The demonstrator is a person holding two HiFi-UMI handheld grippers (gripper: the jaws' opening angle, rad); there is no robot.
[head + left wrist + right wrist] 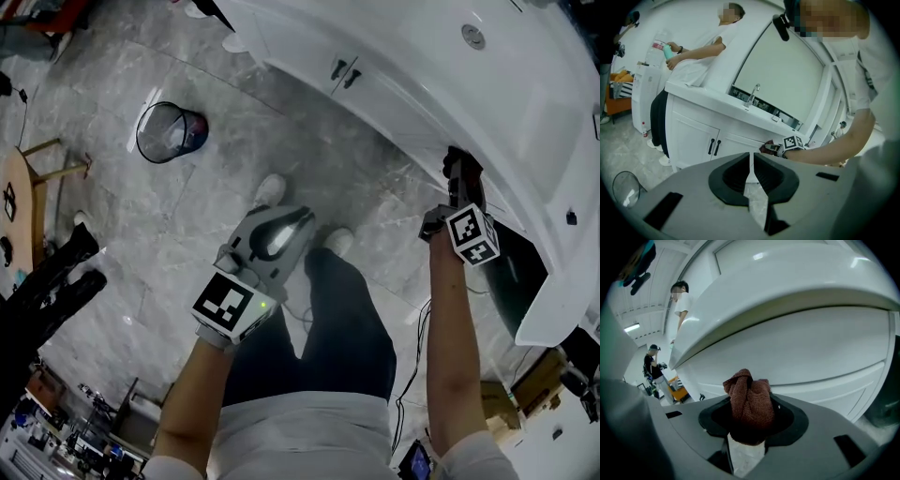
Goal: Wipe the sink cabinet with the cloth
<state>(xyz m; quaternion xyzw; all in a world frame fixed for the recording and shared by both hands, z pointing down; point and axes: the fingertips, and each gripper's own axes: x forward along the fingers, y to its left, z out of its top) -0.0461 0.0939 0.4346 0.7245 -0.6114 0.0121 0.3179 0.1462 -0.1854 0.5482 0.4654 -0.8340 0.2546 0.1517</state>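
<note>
My right gripper is up against the front of the white sink cabinet, just under the counter's overhang. It is shut on a bunched reddish-brown cloth, which sticks out past the jaws close to the cabinet's white panel. The left gripper view shows that cloth at the cabinet front, with the right gripper's marker cube behind it. My left gripper hangs over the floor away from the cabinet. Its jaws are shut and hold nothing.
A wire waste basket stands on the grey marble floor to the left. Two black door handles sit on the cabinet front, and a dark opening lies below my right arm. Another person stands at the cabinet's far end.
</note>
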